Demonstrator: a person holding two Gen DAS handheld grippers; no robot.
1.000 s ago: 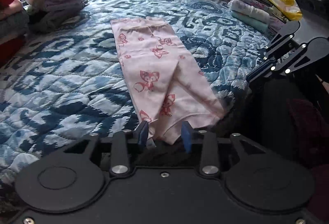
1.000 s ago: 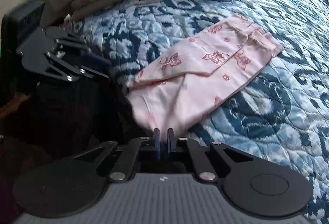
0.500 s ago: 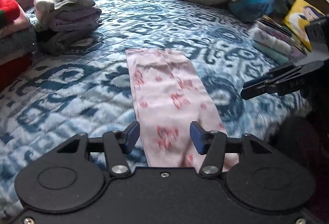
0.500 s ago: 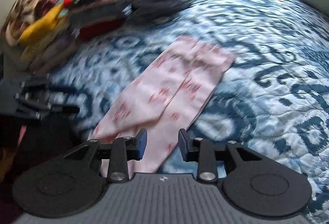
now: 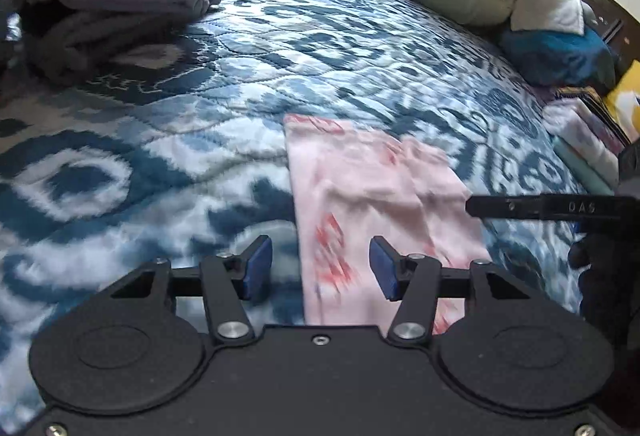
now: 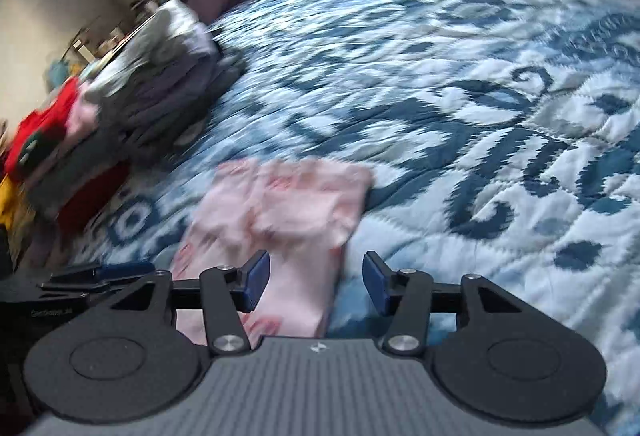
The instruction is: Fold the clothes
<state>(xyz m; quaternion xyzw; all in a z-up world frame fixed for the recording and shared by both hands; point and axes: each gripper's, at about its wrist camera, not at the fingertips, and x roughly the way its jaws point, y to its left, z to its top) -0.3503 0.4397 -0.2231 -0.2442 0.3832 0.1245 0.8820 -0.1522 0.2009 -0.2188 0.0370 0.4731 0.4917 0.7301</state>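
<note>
Left wrist: my left gripper (image 5: 316, 272) is spread and empty over the pink trousers (image 5: 368, 204), which lie flat on the blue quilt (image 5: 200, 156), long axis running straight away. Right wrist: right gripper (image 6: 316, 280) is also spread and empty, trousers (image 6: 288, 220) just left of its centreline; neither is clearly nearer.

So a second ago both grippers were pinching the near end of the pink pants (image 5: 372, 196). Now the left gripper (image 5: 320, 272) and right gripper (image 6: 316, 282) are spread wide, holding nothing, and have moved further up the garment toward its far end.
</note>
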